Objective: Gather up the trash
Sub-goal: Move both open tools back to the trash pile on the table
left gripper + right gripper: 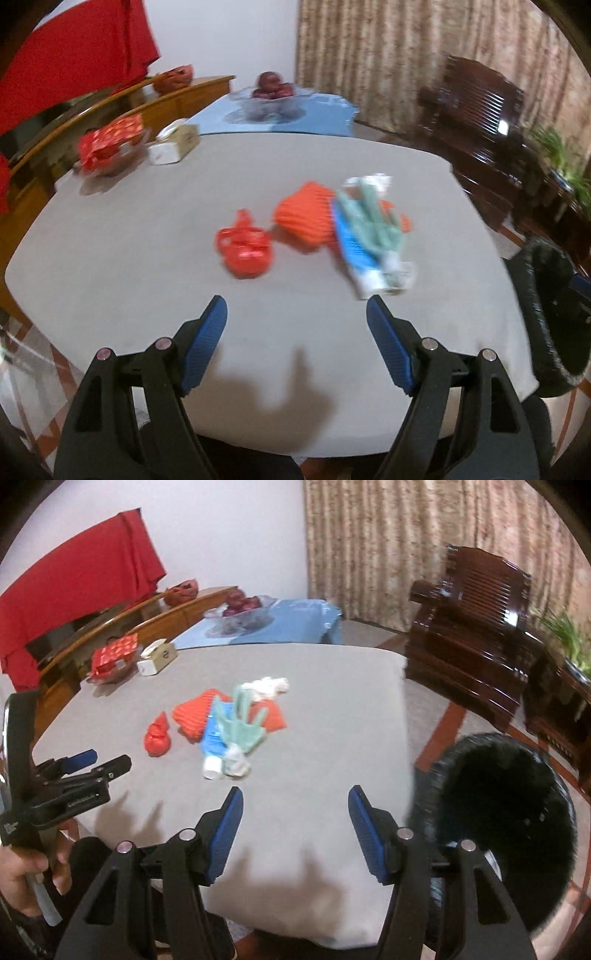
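While the trash pile [236, 720] sits mid-bench, nothing looks collected yet.
Red bag [245, 249], orange wrapper [304, 218], blue-green packaging [371, 236] all lie on the bench [110, 280]; black bin [506, 823] stands beside its right edge. Left gripper [295, 314] and right gripper [295, 805] both apart, empty, short of the pile.

Surface [314, 738]: matt grey cloth, smooth. Armchair [476, 635]: dark wood, glossy. Red bag [245, 251]: shiny crinkled plastic.
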